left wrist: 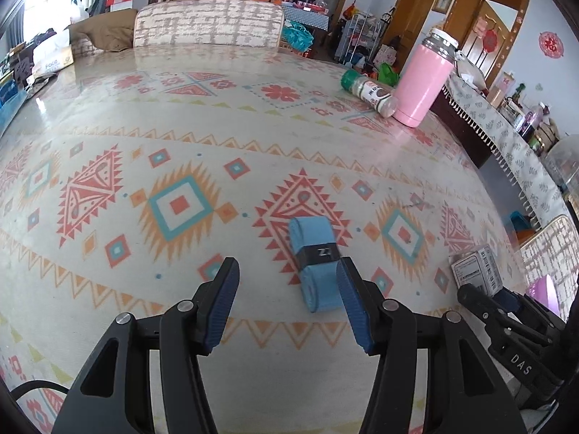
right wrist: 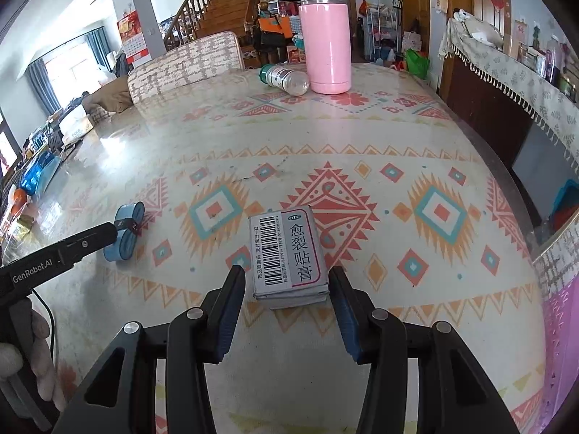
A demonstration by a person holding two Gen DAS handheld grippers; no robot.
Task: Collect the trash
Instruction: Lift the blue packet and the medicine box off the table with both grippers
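A blue roll with a black band [left wrist: 316,264] lies on the patterned tablecloth [left wrist: 181,137]. My left gripper [left wrist: 287,282] is open, and the roll's near part lies against its right finger. The roll also shows in the right wrist view [right wrist: 125,231], with the left gripper [right wrist: 94,238] beside it. A small grey medicine box [right wrist: 287,256] with a barcode lies on the tablecloth [right wrist: 325,137]. My right gripper [right wrist: 286,293] is open and its fingers flank the box's near end. The box [left wrist: 476,266] and the right gripper [left wrist: 481,298] show at the left wrist view's right edge.
A pink flask [right wrist: 327,36] stands at the far side, with a green-capped spice bottle [right wrist: 286,77] lying beside it; both show in the left wrist view [left wrist: 425,79] [left wrist: 369,94]. A padded chair [left wrist: 208,23] stands behind the table. Boxes [left wrist: 50,58] lie at the far left.
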